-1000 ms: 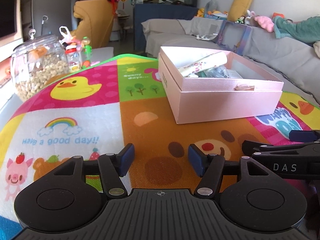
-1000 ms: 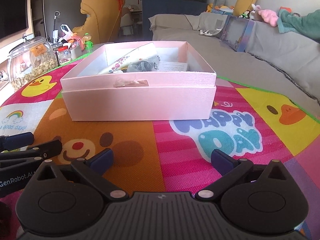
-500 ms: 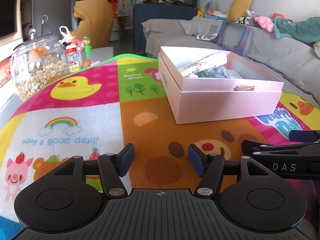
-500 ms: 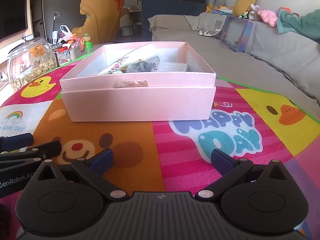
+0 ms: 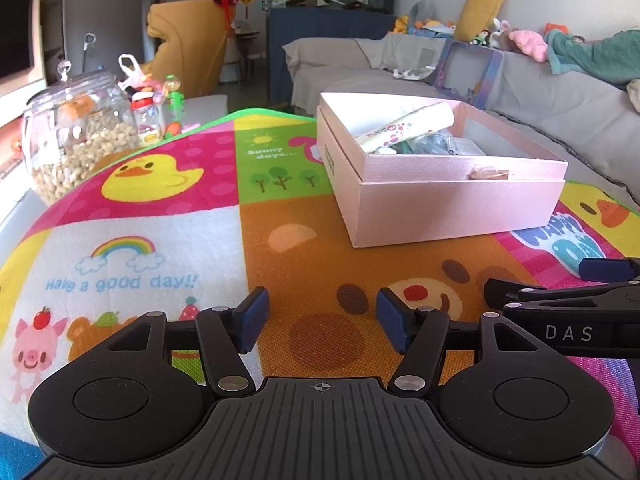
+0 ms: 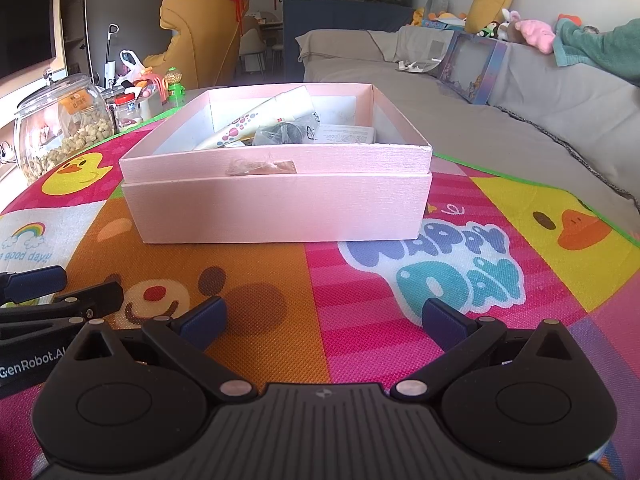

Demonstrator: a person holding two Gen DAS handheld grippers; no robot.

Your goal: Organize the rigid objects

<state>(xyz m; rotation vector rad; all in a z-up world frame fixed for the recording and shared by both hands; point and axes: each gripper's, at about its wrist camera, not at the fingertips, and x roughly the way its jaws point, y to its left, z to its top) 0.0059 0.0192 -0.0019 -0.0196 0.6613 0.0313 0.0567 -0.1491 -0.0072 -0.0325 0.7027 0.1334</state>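
Note:
A pink open box (image 5: 448,204) (image 6: 276,208) stands on the colourful cartoon mat (image 5: 160,248) (image 6: 400,320). Inside lie a white tube with coloured dots (image 5: 404,128) (image 6: 260,122), a dark crinkled plastic packet (image 6: 280,134) and a printed leaflet (image 6: 346,134). My left gripper (image 5: 322,320) hangs low over the mat in front of the box, open, nothing between its blue pads. My right gripper (image 6: 322,320) sits beside it to the right, open wide and empty, facing the box's front wall.
A glass jar of nuts (image 5: 76,136) (image 6: 60,128) and small bottles (image 5: 148,118) stand at the mat's far left. A grey sofa (image 5: 560,112) with toys and a picture-frame box (image 6: 472,68) runs behind and right of the mat. A yellow armchair (image 6: 200,36) is farther back.

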